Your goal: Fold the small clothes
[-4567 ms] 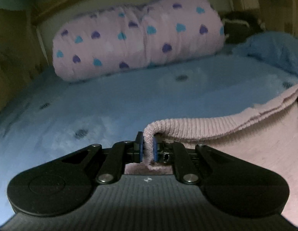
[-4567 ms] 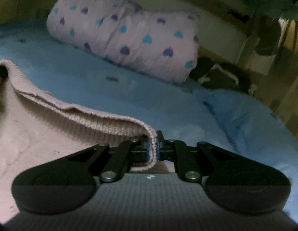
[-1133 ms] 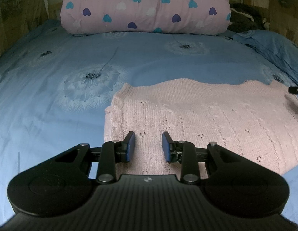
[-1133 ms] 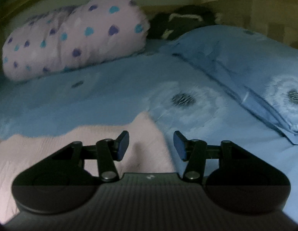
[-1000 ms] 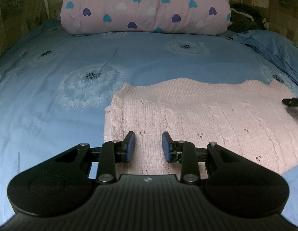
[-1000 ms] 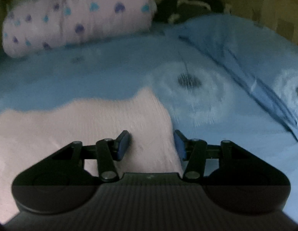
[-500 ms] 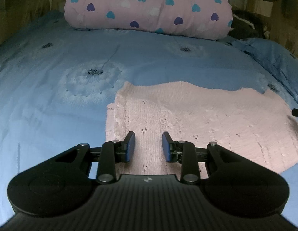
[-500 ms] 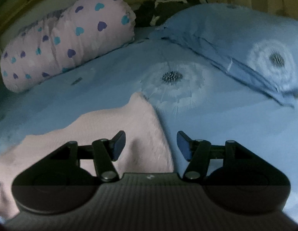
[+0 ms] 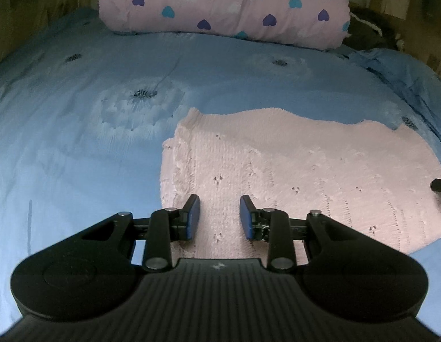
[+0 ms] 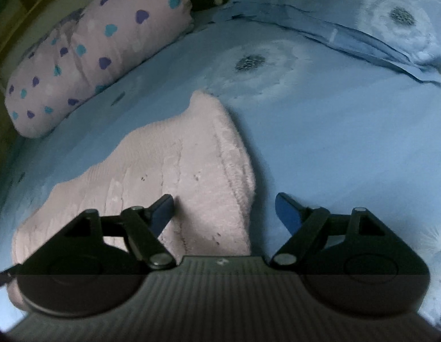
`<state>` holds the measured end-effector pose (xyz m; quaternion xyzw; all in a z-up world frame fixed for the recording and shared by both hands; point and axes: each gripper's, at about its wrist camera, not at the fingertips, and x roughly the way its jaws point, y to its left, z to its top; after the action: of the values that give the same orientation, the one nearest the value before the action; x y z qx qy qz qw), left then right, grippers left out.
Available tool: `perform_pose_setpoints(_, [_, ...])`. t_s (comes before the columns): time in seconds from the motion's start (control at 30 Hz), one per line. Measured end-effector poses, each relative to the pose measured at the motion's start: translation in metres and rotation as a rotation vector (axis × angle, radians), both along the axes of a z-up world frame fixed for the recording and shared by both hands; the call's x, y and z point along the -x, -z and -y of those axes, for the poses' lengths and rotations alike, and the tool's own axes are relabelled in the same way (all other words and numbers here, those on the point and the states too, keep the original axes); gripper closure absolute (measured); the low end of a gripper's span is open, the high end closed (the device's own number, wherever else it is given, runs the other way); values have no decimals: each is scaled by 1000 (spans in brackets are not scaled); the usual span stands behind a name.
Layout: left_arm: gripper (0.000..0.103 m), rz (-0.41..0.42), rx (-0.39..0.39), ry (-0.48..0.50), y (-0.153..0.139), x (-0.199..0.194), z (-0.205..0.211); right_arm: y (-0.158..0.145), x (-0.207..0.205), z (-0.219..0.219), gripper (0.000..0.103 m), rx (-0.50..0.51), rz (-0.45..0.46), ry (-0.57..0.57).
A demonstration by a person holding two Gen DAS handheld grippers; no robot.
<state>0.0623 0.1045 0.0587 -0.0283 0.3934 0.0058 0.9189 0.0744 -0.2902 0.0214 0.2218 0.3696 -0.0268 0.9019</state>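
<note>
A pale pink knitted garment [image 9: 291,165] lies flat and folded on the blue bedsheet [image 9: 78,142]. My left gripper [image 9: 219,216] is open and empty, hovering over the garment's near left part. In the right wrist view the same garment [image 10: 169,165] shows its right end. My right gripper [image 10: 224,211] is wide open and empty, above the garment's right edge, with one finger over the knit and the other over the sheet. A dark tip of the right gripper [image 9: 439,185] shows at the right edge of the left wrist view.
A rolled pink quilt with blue and purple hearts [image 9: 220,5] lies across the head of the bed, also in the right wrist view [image 10: 86,54]. A blue pillow [image 10: 362,17] sits at the right. Dark items [image 9: 371,28] sit beside the quilt.
Both grippers let go of the garment's edge, which now lies flat. In the last second the right gripper opened wider and tilted; the left rose slightly.
</note>
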Motion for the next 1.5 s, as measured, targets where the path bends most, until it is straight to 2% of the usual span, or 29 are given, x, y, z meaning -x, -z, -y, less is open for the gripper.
perform_pose_setpoints(0.1, [67, -1, -12, 1, 1, -1, 2, 4, -5, -8, 22, 12, 17, -40])
perform_pose_setpoints(0.23, [67, -3, -15, -3, 1, -1, 3, 7, -7, -16, 23, -46, 54, -84])
perform_pose_setpoints(0.67, [60, -9, -8, -13, 2, -1, 3, 17, -6, -12, 23, -175, 116, -27])
perform_pose_setpoints(0.73, [60, -9, -5, -13, 2, -1, 3, 17, -5, -7, 31, -248, 113, -27])
perform_pose_setpoints(0.8, [60, -11, 1, -17, 2, -1, 1, 19, -4, -4, 34, -301, 110, -24])
perform_pose_setpoints(0.87, [60, -12, 5, -19, 2, -2, 1, 22, -3, -4, 39, -310, 108, -13])
perform_pose_setpoints(0.9, [60, -12, 5, -19, 2, -1, 1, 23, -3, -3, 45, -324, 109, -2])
perform_pose_setpoints(0.93, [60, -12, 3, -19, 1, -1, 1, 24, -3, -1, 59, -339, 104, 11])
perform_pose_setpoints(0.97, [60, -12, 1, -19, 1, -1, 2, 26, -3, 1, 69, -349, 93, 26])
perform_pose_setpoints(1.0, [60, -12, 0, -19, 1, -1, 2, 29, -3, 4, 73, -368, 80, 45])
perform_pose_setpoints(1.07, [59, -13, 2, -20, 1, -1, 2, 31, -3, 9, 74, -420, 72, 61])
perform_pose_setpoints(1.3, [59, -15, 7, -24, 0, -1, 0, 29, -3, 8, 71, -426, 62, 70])
perform_pose_setpoints(1.5, [59, -14, 2, -24, 0, -1, 1, 29, -8, 3, 71, -361, 54, 16])
